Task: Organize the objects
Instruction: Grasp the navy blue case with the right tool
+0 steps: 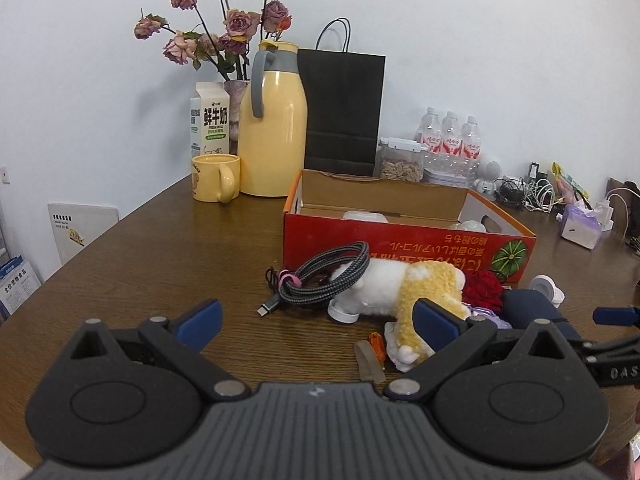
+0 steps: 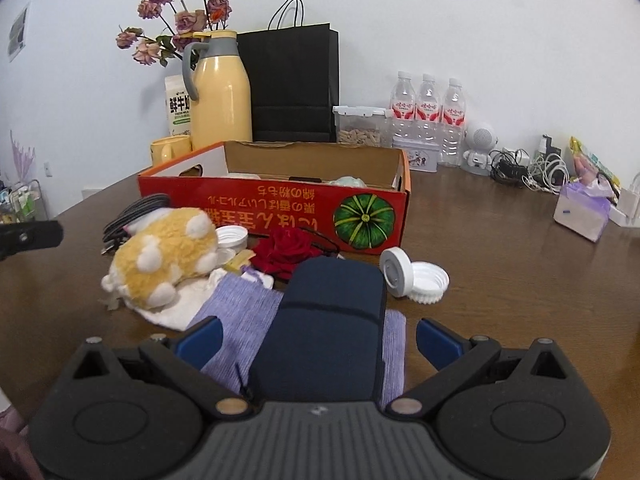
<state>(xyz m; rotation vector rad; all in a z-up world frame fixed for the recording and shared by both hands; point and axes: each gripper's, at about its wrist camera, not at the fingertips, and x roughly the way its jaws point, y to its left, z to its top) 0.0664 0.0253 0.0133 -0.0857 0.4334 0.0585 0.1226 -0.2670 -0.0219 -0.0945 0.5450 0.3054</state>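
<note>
Left gripper (image 1: 318, 322): we see its blue-padded fingers (image 1: 200, 320) spread wide with nothing between them, above the brown wooden counter (image 1: 132, 264).
Right gripper (image 2: 318, 338): we see its fingers apart on either side of the dark navy fabric pouch (image 2: 324, 328); we cannot tell whether the pads touch it.
Pouch: it lies on a lilac knitted cloth (image 2: 236, 320), near the right gripper at its 12 o'clock.
Yellow-and-white plush toy (image 2: 164, 252): at 10 o'clock of the pouch, on a white cloth.
Grey braided charging cable (image 1: 320, 276): coiled, partly lying on the plush, at the left gripper's 12 o'clock.
Red cardboard box printed with a green pumpkin (image 2: 276, 208): open-topped, behind the pile.
White screw lids (image 2: 412, 272): two, at 2 o'clock of the pouch.
Red fabric rose (image 2: 288, 252): between pouch and box.
</note>
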